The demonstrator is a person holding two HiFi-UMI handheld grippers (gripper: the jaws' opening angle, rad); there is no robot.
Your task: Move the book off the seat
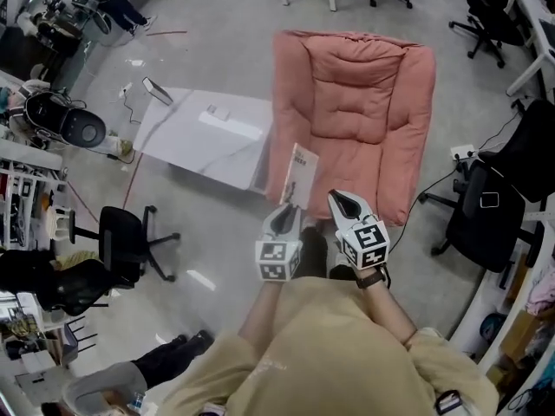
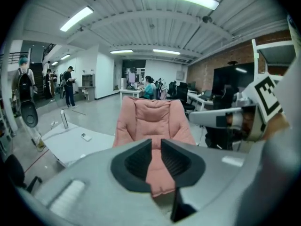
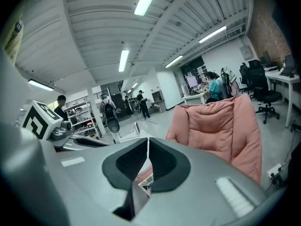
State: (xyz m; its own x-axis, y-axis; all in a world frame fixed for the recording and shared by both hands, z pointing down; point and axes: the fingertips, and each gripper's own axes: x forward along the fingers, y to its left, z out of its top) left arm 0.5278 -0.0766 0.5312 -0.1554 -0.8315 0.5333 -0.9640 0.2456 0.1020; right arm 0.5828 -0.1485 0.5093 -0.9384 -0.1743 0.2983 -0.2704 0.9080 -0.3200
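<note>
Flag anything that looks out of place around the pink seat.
The book stands on end at the front left edge of the pink seat instead of lying flat. Whether anything is holding it up cannot be told.

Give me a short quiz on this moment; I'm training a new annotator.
1. True or false: the book lies flat on the seat.
2. Which gripper is shut on the book's thin edge?
3. Through the gap between the left gripper jaws you see: A the seat, B a monitor, C the book.
Key: 1 false, it is held upright; 2 the right gripper; 3 A.
</note>
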